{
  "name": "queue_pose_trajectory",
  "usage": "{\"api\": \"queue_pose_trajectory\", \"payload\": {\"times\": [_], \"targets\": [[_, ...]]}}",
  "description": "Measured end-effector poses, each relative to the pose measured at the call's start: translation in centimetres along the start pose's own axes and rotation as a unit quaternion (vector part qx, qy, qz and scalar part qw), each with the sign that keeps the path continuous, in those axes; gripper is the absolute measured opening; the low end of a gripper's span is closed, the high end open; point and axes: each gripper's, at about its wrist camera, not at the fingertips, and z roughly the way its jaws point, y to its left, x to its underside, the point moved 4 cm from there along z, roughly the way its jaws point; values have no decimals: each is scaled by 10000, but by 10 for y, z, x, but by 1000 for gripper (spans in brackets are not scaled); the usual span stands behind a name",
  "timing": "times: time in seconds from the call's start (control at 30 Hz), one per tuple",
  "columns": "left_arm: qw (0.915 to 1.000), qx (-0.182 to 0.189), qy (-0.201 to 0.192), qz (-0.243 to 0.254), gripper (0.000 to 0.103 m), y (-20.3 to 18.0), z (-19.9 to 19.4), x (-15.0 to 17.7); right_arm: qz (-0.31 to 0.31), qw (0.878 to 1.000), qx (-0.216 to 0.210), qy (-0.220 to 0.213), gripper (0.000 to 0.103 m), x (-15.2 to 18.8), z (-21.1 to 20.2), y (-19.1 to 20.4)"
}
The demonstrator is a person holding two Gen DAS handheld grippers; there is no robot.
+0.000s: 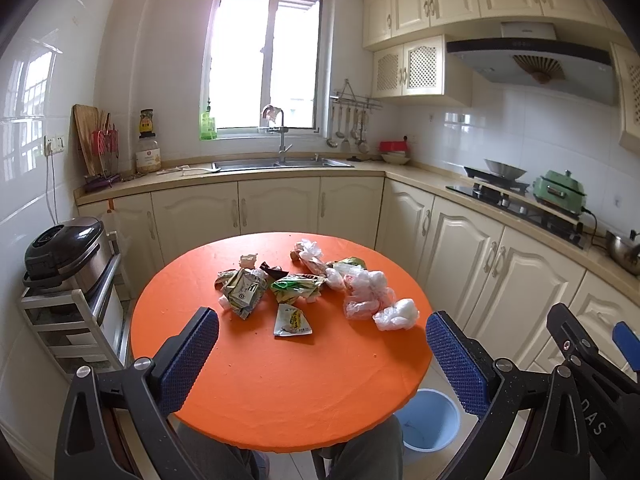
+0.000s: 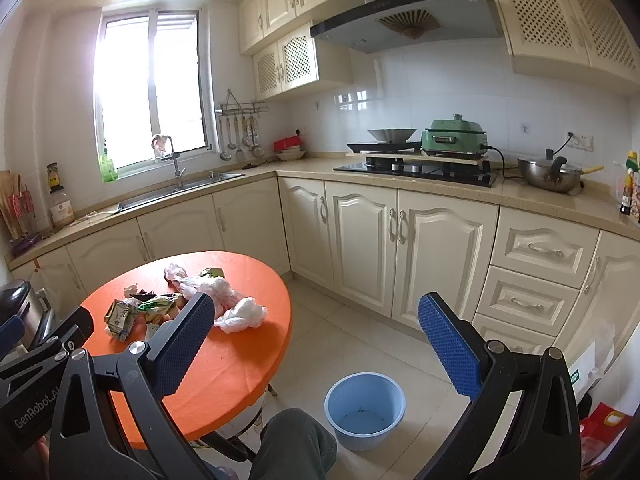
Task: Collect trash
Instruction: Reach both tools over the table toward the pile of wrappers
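Note:
Trash lies in a loose pile on the round orange table (image 1: 280,380): crumpled green and white wrappers (image 1: 244,290), a flat snack packet (image 1: 292,321) and white plastic bags (image 1: 396,314). The pile also shows in the right wrist view (image 2: 188,298). A light blue bin (image 2: 365,410) stands empty on the floor right of the table; it also shows in the left wrist view (image 1: 430,418). My left gripper (image 1: 322,354) is open and empty above the table's near side. My right gripper (image 2: 312,334) is open and empty, held over the table's right edge and the floor.
Cream cabinets (image 2: 400,236) and a countertop run along the back and right, with a sink (image 1: 280,164) and a stove (image 2: 416,168). A rice cooker (image 1: 66,252) sits on a rack left of the table. The person's knees (image 2: 294,446) are below the table edge.

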Motion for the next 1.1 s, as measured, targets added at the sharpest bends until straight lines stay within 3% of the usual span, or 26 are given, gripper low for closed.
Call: {"api": "queue_pose_trajectory", "payload": {"times": [0.3,0.57,0.8,1.1], "targets": [[9997,70,153,-155,102,26,18,-10,-152,9998,62,130,103,-4,7,27],[9978,41,530,-398,102,72,59,-23,-413,9982,64,419,103,-4,31,71],[9923,-73,1061,-633,102,118,109,-31,-548,9930,-432,954,103,7,70,121],[9786,-485,1733,-1000,101,192,175,-27,-1092,9753,-526,1846,103,38,143,195]]}}
